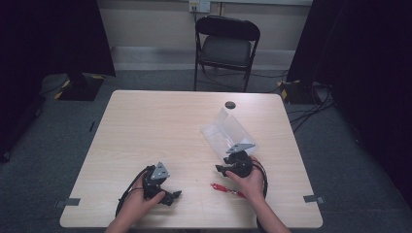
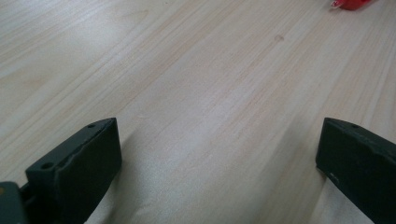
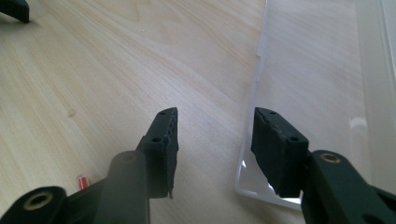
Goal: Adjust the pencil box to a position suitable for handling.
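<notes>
Resting on the pale wooden counter (image 1: 160,126), the left gripper (image 1: 170,195) lies low near the front edge with its jaws spread wide and nothing between them, only bare wood grain showing in the left gripper view. The right gripper (image 1: 221,168) sits further right, its jaws partly spread and empty, poised at the near edge of the clear rectangular plastic case (image 1: 227,130); in the right gripper view one jaw is over the case's (image 3: 317,70) rim and the other over bare wood. A small red-handled tool (image 1: 224,188) lies on the counter between the two hands, just in front of the right hand (image 1: 251,182).
</notes>
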Tool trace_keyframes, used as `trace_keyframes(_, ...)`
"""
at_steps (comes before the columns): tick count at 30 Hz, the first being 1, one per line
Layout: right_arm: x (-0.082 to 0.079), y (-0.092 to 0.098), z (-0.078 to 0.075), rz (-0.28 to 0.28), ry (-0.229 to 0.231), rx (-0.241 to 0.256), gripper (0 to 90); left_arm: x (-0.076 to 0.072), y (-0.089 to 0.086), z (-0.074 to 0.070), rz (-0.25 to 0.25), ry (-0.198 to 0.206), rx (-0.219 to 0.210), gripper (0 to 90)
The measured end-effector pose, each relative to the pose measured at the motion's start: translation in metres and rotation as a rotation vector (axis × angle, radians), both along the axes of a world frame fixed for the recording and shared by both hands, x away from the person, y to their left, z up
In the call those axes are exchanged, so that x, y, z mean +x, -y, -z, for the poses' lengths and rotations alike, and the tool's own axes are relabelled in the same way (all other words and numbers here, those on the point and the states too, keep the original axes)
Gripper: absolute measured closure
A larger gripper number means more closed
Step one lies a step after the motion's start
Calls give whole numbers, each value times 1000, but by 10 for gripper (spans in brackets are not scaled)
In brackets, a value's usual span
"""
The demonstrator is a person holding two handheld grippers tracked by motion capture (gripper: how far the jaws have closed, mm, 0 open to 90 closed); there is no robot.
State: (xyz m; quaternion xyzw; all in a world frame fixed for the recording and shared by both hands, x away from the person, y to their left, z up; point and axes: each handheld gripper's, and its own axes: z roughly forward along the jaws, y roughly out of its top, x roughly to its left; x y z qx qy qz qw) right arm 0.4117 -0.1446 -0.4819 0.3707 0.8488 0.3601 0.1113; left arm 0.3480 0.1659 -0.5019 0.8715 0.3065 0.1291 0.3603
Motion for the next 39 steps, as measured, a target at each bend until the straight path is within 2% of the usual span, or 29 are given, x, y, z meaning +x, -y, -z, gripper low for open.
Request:
trace_keyframes(3, 2, -1, 3, -1, -10, 1, 555, 0, 0, 0, 1, 1, 1, 0)
trace_keyframes(11, 3, 0, 4, -3, 1, -11, 636, 0, 0, 0, 2, 1, 3, 0)
trace_keyframes(14, 3, 2, 4, -7, 10, -24, 702, 0, 0, 0, 2, 1, 2, 0)
trace_keyframes(17, 4, 5, 4, -12, 18, -45, 783, 0, 0, 0, 1, 1, 1, 0)
trace_keyframes(24, 0, 20, 4, -6, 12, -33, 866, 0, 0, 0, 2, 1, 2, 0)
trace_keyframes(31, -6, 36, 2, -25, 12, -53, 878, 0, 0, 0, 2, 1, 2, 0)
trace_keyframes(39, -13, 56, 1, -40, 11, -40, 883, 0, 0, 0, 2, 1, 2, 0)
